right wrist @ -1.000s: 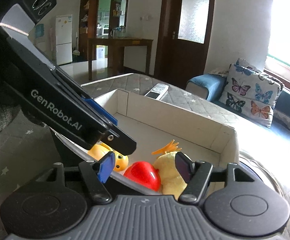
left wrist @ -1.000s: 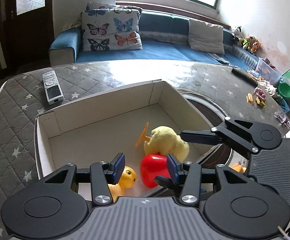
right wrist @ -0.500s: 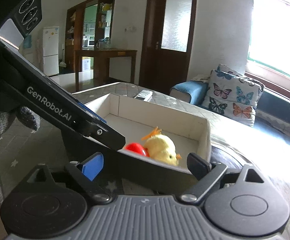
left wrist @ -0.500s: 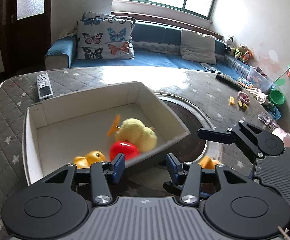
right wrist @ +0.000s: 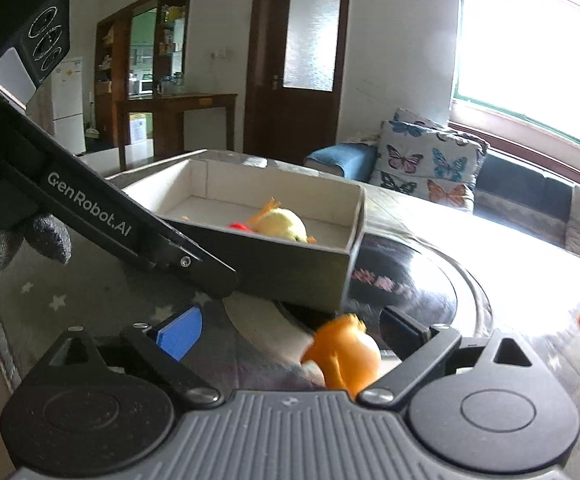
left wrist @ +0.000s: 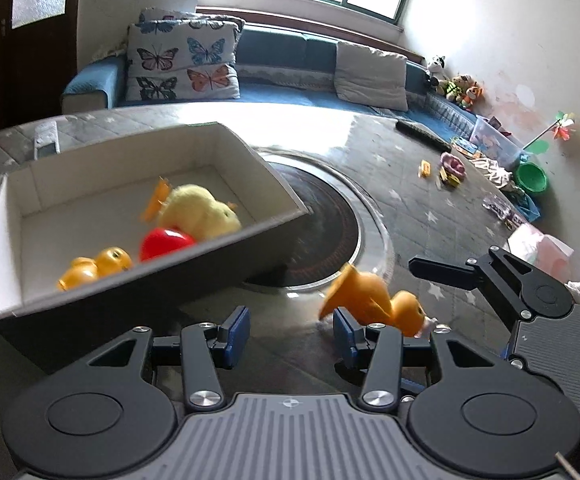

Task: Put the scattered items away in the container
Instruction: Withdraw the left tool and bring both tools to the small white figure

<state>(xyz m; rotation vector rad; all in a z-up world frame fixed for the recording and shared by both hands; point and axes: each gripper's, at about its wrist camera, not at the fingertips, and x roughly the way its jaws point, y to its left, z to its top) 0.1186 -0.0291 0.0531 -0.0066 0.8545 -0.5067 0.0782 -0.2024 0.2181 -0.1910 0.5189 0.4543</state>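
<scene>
A white-lined cardboard box [left wrist: 90,156] [right wrist: 354,216] stands on the table. It holds a yellow plush chick [left wrist: 198,212] [right wrist: 282,224], a red toy [left wrist: 166,242] and a yellow duck [left wrist: 98,266]. An orange toy [left wrist: 370,300] [right wrist: 342,356] lies on the table outside the box's near corner. My left gripper [left wrist: 290,332] is open with nothing between its pads, and the orange toy sits just beyond its right finger. My right gripper [right wrist: 290,330] has its jaws opening wide; the orange toy lies between them, nearer the right finger, with neither pad pressing on it.
A dark round glass inset [left wrist: 330,232] fills the table's middle. A grey remote [left wrist: 46,140] lies behind the box, a black remote [left wrist: 422,134] at the far edge. Small toys [left wrist: 450,168] and a green bowl [left wrist: 532,178] are at the right. A sofa stands behind.
Both grippers have drawn back from over the box to the table in front of it. The right jaws have spread much wider. The orange toy has come into view.
</scene>
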